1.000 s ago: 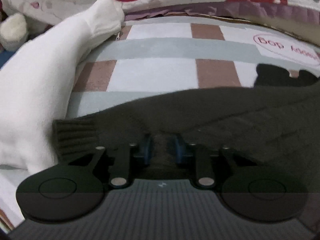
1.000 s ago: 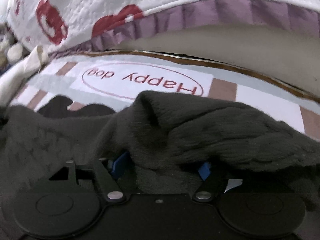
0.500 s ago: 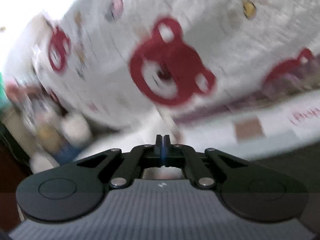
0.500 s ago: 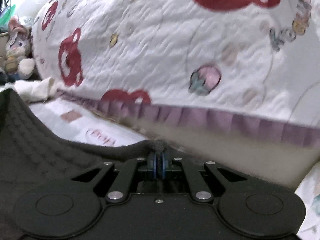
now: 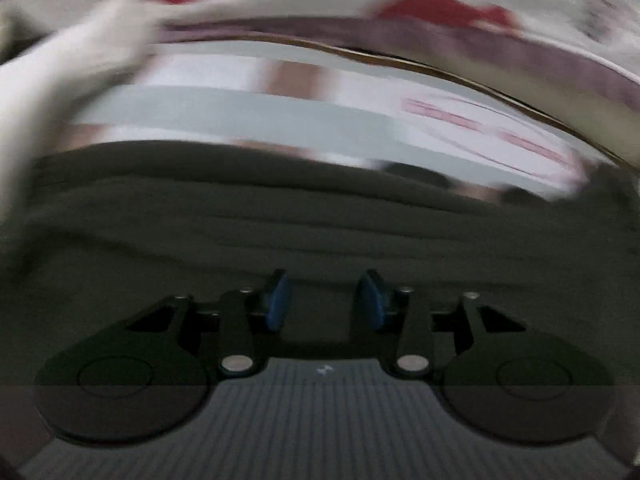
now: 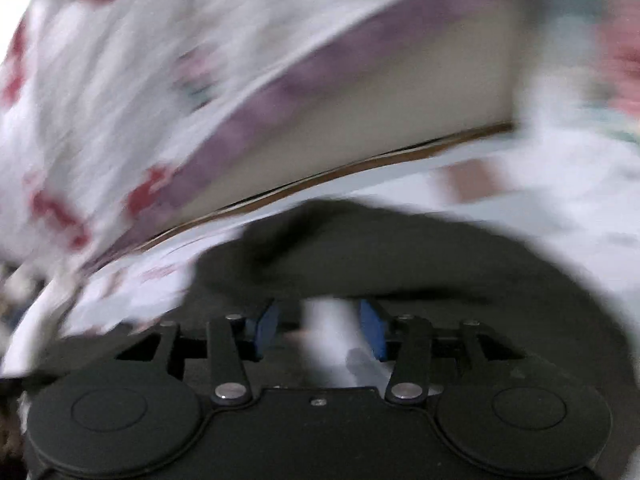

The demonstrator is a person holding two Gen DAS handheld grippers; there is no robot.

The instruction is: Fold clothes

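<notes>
Checkered mat (image 5: 248,108) is covering the surface mid-frame; dark sweater (image 5: 280,216) is lying on it lower down, white garment (image 5: 52,80) is lying at upper left, all blurred.

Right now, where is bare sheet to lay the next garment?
Bare checked sheet lies beyond the dark sweater, up to the quilt's purple trim. The white garment crowds the left; blur hides finer detail.

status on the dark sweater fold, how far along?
Done: the dark sweater lies on the checked bedsheet, apparently doubled over. In hand: nothing; left claw and right claw are both open above it. Left: any further folds. Blur hides whether the edges line up.
</notes>
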